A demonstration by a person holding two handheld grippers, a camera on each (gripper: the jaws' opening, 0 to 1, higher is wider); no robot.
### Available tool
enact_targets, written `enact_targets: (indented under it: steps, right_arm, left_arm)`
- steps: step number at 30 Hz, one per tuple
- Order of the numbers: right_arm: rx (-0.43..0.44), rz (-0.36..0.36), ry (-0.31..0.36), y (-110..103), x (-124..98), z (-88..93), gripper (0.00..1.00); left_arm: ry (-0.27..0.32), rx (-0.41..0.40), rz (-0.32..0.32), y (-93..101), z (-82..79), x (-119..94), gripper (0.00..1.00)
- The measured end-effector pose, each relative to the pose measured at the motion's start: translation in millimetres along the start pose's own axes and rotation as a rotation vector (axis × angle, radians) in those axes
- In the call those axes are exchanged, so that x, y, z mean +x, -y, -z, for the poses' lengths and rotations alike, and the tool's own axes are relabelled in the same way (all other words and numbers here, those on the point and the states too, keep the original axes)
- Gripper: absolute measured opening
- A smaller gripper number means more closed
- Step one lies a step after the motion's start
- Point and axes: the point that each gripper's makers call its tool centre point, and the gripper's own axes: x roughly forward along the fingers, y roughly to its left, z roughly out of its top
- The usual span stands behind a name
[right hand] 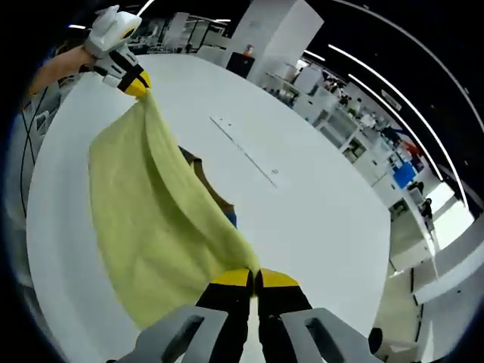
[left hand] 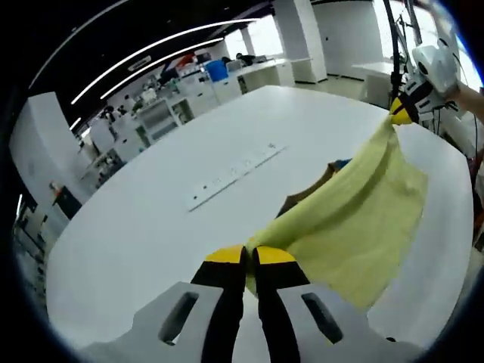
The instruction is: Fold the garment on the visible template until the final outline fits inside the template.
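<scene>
— Where is the garment [left hand: 355, 227] now?

— I have it lifted off the white counter [left hand: 151, 219], stretched between both grippers. In the left gripper view my left gripper [left hand: 250, 257] has its yellow-tipped fingers [left hand: 224, 255] clamped together on one corner of the yellow cloth. The right gripper [left hand: 402, 112] shows at the far end, pinching the opposite corner.

— And from the other side?

— In the right gripper view the right gripper [right hand: 255, 278] has its fingers [right hand: 278, 280] closed on the cloth too, and the left gripper [right hand: 138, 85] holds the far corner, a hand behind it. The cloth hangs below the taut top edge. Under it, on the counter, I see something brown [right hand: 206, 178] with a bit of blue [right hand: 231, 218]; I cannot tell what it is.
</scene>
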Motion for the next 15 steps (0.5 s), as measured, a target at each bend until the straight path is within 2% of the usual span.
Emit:
enact_targets:
  steps: [11,12,15]
  right_arm:
    - [-0.001,-0.059,-0.064,-6,46,21.8,0.00]
    - [0.002,-0.063,-0.068,-6,48,23.1,0.00]
    - [0.006,-0.081,-0.071,-6,57,26.0,0.00]
  left_arm:
    - [-0.051,0.011,0.056,0.9,26.9,50,0.02]
    - [-0.047,-0.037,0.071,2.7,29.6,55,0.02]
    - [-0.057,-0.074,0.083,-1.7,37.6,63,0.02]
